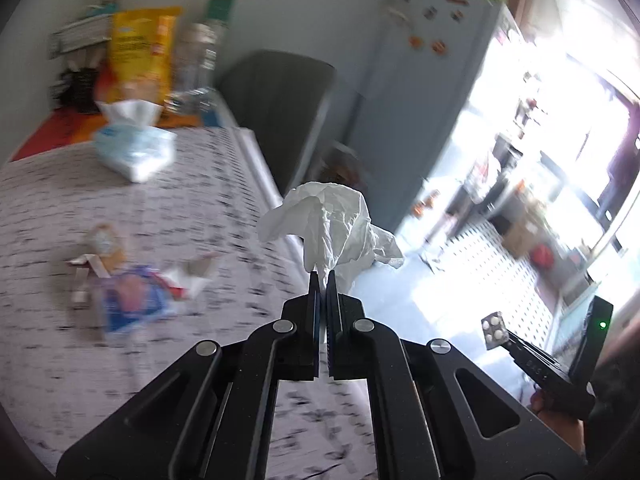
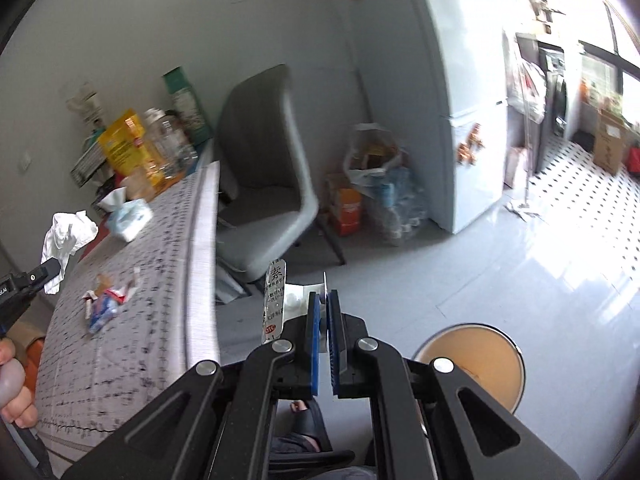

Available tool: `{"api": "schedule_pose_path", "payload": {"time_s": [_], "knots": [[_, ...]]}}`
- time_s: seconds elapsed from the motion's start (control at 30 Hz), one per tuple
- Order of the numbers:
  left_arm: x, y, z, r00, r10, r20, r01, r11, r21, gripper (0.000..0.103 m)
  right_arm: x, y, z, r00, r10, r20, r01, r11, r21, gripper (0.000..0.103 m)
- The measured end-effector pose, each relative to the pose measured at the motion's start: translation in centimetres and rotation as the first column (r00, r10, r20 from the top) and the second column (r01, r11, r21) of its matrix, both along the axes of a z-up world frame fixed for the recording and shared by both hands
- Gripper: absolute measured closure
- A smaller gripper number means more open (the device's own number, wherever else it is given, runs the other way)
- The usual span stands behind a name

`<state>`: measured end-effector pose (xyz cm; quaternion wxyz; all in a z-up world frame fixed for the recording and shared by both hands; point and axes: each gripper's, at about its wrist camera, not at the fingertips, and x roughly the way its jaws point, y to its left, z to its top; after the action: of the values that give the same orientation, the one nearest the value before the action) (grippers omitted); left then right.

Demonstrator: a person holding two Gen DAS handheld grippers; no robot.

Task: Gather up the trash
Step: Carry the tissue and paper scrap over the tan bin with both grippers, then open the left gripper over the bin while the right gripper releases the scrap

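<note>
The left gripper has its jaws clamped together on a crumpled white tissue, which stands up above the tips beyond the edge of the table. In the right wrist view the same tissue hangs from that gripper over the left end of the table.

The right gripper has its jaws pressed nearly together on a silver pill pack, which sticks out to the left of the tips, its printed foil side showing. From the left wrist view the pill pack sits at the tip of the right gripper, above the pale floor.

More scraps of wrapper lie in a small heap on the patterned tablecloth, and a tissue pack sits farther back, near a yellow bag and a clear bottle. A round bin with a tan inside stands on the floor just right of the right gripper. A grey chair stands beside the table, with a white fridge beyond it.
</note>
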<state>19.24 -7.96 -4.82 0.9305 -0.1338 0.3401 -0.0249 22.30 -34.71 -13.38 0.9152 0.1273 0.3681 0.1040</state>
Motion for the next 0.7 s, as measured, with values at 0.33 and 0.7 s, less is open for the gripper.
{"api": "schedule_pose_path", "payload": {"time_s": [0.33,0.7], "knots": [[6.5,-10.0,-4.0,0.974,-0.205,-0.096,0.206,0.979,0.000,0.100,1.1,-8.6,-6.1,0.978,-0.183,-0.101,0.185,0.982,0.021,0.098],[10.3,-18.5,-9.3,0.912,-0.344,-0.225,0.351,0.936,-0.010,0.100,3.7,-14.0,-13.0,0.946,-0.252,-0.206,0.273,0.959,0.080,0.064]]}}
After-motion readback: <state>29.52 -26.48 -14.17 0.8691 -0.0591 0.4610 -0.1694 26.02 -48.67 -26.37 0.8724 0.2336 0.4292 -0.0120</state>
